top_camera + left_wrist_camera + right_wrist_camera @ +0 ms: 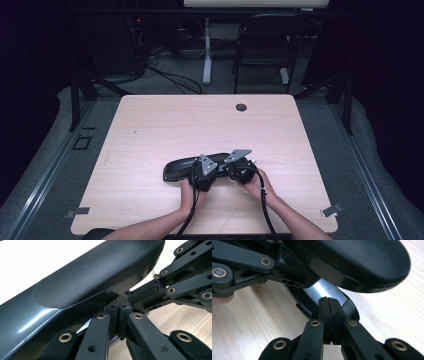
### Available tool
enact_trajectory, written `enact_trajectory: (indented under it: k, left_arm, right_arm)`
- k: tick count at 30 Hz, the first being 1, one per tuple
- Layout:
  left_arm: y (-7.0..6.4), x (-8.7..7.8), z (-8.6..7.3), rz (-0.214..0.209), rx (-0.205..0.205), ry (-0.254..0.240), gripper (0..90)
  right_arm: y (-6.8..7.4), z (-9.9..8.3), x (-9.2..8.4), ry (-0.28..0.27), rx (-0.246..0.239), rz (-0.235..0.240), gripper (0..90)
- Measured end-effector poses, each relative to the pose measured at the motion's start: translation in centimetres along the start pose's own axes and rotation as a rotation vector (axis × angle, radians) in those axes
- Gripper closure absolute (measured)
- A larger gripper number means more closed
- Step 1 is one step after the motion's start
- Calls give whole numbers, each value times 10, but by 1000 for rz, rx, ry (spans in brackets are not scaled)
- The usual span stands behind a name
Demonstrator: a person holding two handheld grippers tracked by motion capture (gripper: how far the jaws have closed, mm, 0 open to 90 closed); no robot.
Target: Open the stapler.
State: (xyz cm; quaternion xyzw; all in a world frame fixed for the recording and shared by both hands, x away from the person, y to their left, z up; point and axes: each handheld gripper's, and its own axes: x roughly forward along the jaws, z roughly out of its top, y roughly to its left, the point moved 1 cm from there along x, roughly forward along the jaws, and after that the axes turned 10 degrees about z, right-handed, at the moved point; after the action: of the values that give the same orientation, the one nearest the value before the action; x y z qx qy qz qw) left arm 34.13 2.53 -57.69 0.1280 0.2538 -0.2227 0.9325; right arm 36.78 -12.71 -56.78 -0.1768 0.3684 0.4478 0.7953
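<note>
1. Both forearms enter from the near edge in the high view and angle inward, so the hands sit close together near the middle.
2. The left hand (189,192) holds the left gripper (204,172) from the near side, its grey plate tilted up and its cable trailing back toward the near edge.
3. The right hand (257,184) holds the right gripper (239,167), just to the right of the left one, also with a grey plate on top.
4. In the left gripper view, the left gripper's (117,315) jaws are pressed together.
5. In the right gripper view, the right gripper's (329,307) jaws likewise meet with no gap.
6. The two grippers point toward each other, nearly touching.
</note>
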Motion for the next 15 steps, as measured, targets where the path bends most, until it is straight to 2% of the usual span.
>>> enact_trajectory:
  k: [15]
  left_arm:
    - [-1,1,0,5,2,-5,900]
  right_arm:
    - [0,0,0,-4,-1,-1,900]
